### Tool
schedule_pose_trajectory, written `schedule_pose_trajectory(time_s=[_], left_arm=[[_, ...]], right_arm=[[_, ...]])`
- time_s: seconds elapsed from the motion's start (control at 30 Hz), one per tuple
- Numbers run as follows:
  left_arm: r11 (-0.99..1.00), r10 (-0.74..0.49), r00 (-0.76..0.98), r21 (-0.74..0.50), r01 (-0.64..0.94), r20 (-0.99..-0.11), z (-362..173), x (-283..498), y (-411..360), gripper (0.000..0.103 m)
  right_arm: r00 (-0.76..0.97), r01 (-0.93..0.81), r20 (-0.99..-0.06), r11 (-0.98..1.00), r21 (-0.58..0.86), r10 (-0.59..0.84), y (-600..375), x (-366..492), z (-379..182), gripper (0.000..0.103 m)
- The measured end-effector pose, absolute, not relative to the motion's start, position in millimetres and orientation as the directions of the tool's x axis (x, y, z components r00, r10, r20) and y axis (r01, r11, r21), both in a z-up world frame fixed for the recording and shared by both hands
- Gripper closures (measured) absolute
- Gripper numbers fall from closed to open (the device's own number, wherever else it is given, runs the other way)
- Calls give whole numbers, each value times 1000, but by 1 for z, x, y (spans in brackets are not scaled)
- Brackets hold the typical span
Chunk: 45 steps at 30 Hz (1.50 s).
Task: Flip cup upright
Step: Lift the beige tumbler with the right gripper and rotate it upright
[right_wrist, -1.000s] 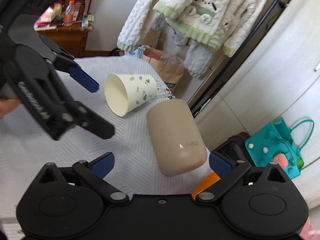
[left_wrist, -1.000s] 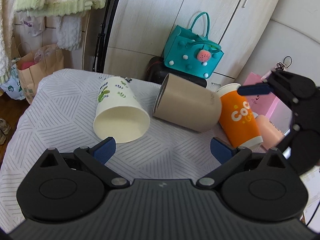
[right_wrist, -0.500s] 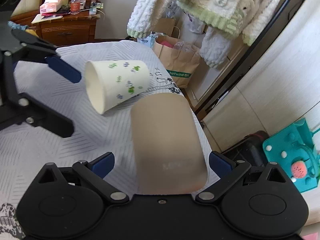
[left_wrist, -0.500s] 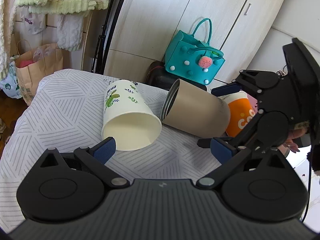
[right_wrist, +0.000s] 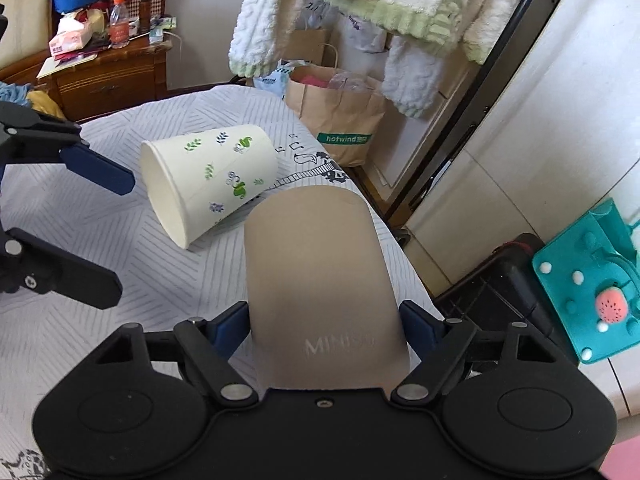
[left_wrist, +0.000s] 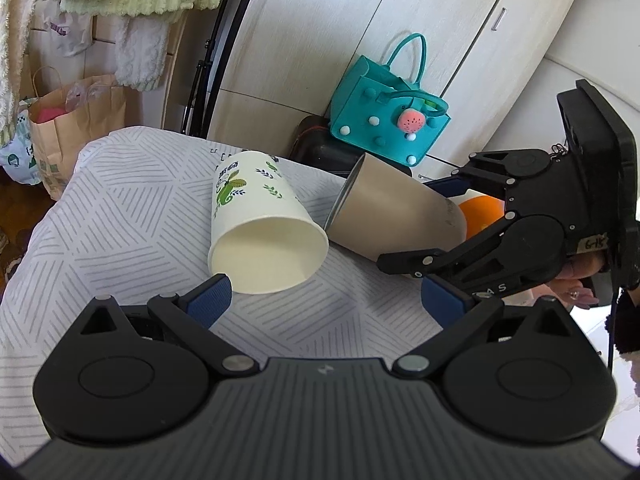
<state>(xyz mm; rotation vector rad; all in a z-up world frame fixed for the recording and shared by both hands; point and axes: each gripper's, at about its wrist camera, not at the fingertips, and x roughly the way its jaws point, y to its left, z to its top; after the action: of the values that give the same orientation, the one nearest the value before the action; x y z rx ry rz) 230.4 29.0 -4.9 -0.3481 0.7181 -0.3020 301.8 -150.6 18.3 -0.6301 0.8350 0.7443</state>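
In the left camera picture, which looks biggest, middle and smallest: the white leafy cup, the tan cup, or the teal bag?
1. White leafy cup, though it lies nearest the camera.
2. Tan cup, nearly alike, partly hidden.
3. Teal bag, which stands farther back, so its true size is unsure.

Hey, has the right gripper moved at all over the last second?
Yes. In the left wrist view the right gripper has come in from the right edge, toward the teal bag's side, and now straddles the tan cup, covering most of the orange cup.
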Motion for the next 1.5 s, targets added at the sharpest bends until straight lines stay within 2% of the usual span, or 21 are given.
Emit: schedule_pose_trajectory(time_s=[0.17, 0.6, 0.8, 1.2, 1.5], left_arm=[[898, -383, 717, -416, 142, -583, -3, 223, 30, 1], [899, -389, 718, -407, 159, -578, 6, 189, 34, 1], [898, -397, 724, -404, 177, -564, 12, 168, 33, 0], [885, -442, 708, -396, 245, -550, 22, 133, 19, 0], [851, -522, 639, -395, 345, -565, 29, 114, -5, 0]], right_arm=[[498, -748, -817, 620, -235, 291, -146, 290, 22, 19], [512, -717, -804, 665, -208, 301, -140, 252, 35, 20], [583, -661, -758, 713, -233, 293, -144, 218, 38, 21], [683, -500, -653, 861, -93, 327, -178, 136, 25, 21], [702, -436, -625, 900, 3, 342, -205, 92, 16, 21]])
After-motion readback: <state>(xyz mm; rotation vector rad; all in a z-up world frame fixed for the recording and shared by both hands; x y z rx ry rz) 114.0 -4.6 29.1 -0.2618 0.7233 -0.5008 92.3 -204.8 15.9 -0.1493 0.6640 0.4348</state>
